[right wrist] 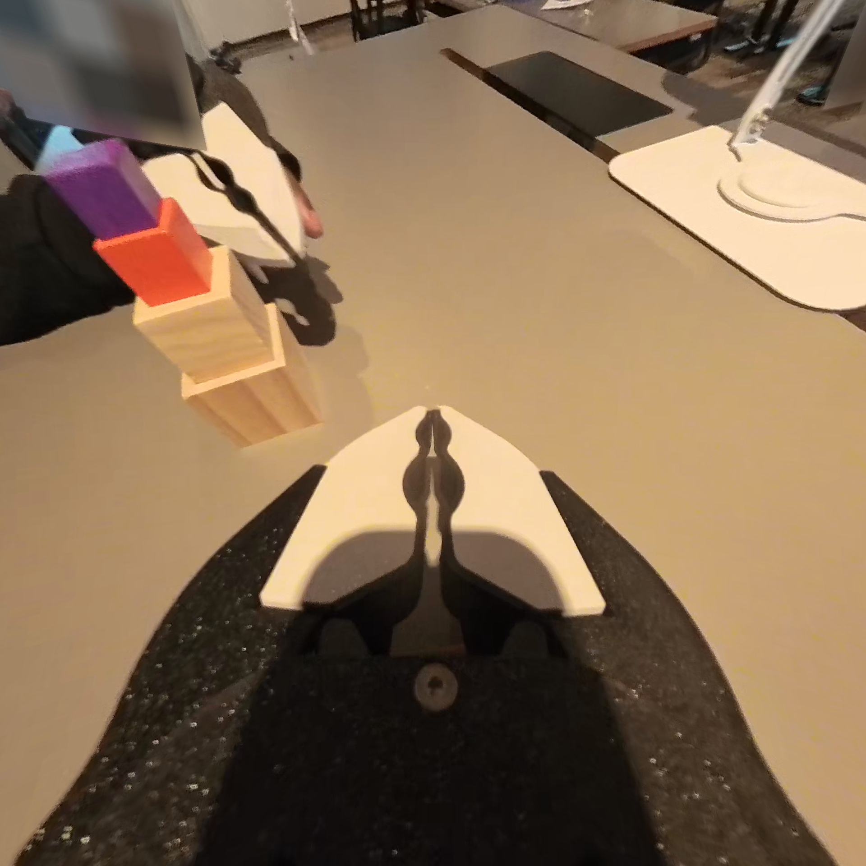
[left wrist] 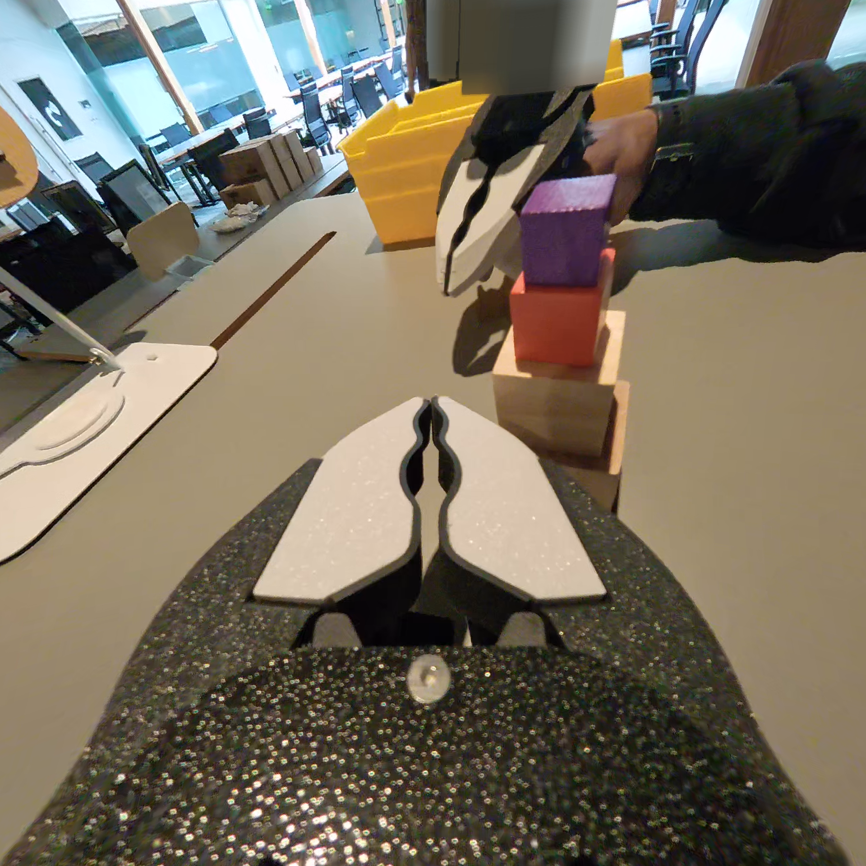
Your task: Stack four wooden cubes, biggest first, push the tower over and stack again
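On smooth table (left wrist: pixel 328 328), square-edged wooden cubes (left wrist: pixel 557 328)

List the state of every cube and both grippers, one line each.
Purple cube: top of stack, upright.
Red cube: second from top.
Smaller plain wooden cube: third, offset on base.
Largest wooden cube: base, on table.
Left gripper: jaws shut, empty.
Right gripper: jaws shut, empty.

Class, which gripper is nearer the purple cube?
Right, it seems. The right gripper hangs just beside the purple cube; the left gripper sits lower, by the plain wooden cubes.
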Motion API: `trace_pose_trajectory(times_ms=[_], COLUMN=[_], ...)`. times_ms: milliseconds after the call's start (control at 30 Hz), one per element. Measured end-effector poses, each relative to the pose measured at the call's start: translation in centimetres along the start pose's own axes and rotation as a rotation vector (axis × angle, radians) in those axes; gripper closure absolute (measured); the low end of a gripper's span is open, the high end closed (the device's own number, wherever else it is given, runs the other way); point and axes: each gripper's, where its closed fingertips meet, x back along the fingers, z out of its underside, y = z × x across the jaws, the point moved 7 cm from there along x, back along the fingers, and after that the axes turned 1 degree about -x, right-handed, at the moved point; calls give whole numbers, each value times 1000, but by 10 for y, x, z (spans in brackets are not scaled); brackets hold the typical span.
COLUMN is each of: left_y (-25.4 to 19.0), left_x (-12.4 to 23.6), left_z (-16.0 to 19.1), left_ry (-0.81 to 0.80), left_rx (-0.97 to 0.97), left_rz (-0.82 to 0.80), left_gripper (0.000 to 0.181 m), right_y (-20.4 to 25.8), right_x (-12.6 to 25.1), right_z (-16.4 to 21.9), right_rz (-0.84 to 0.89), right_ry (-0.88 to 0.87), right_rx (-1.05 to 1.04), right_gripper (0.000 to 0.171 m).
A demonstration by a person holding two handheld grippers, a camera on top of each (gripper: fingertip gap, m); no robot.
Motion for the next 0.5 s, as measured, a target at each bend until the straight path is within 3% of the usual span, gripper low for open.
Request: trace_pose_trajectory(times_ms=[267,500], left_y=[-5,-37], left_x=[-5,-13], left_z=[-1,-29], left_ry=[13,-53], left_rx=[6,-143], left_rz=[54,185], left_gripper=[181,181], right_y=[-20,-21], right_x=[3,4], right_z=[7,7], right_rz=[68,65], right_ry=[-19,-35], right_rx=[-81,-91], right_gripper=[171,171])
